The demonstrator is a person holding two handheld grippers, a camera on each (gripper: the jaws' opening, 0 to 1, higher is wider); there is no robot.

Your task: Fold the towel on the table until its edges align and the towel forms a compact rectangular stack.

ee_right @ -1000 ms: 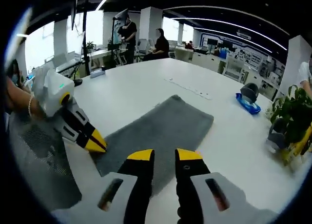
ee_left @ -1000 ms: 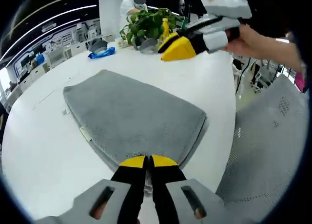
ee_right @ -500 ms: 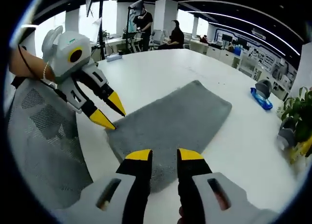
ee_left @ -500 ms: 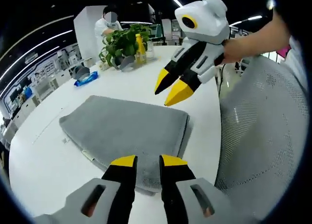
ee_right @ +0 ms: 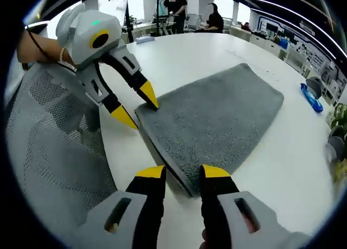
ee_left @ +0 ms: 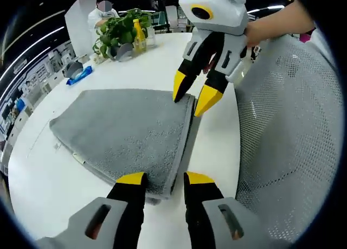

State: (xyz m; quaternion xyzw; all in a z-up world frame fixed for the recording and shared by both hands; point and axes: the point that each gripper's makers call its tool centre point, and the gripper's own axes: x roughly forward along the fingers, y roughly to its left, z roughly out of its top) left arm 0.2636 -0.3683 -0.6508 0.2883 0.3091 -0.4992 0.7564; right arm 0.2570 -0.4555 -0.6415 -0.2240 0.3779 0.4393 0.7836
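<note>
Towel (ee_left: 124,132), grey and nubbly, lies folded double on the white table (ee_left: 43,184), a rough rectangle with rounded corners filling the middle of my left gripper view; in my right gripper view the towel (ee_right: 217,116) runs from lower centre up toward the upper right. Its doubled edge shows as two layers stacked along the side nearest the mesh chair (ee_left: 293,135), with a narrow strip of bare tabletop between that edge and the chair.

My left gripper (ee_left: 165,178) sits at the bottom of its own view, yellow-tipped jaws spread apart with the towel's near corner between them, nothing clamped. In the right gripper view the left gripper (ee_right: 135,105) comes in from the upper left, tips apart, one on the towel's corner, the other just off its edge.

My right gripper (ee_right: 183,172) is likewise open at the bottom of its view, straddling the other near corner without gripping. The left gripper view shows the right gripper (ee_left: 192,97) from above, jaws parted at the far corner of that same edge.

Wide smooth white table lies open beyond the towel. A leafy plant (ee_left: 116,32) and a blue object (ee_left: 78,75) sit at the upper left.
</note>
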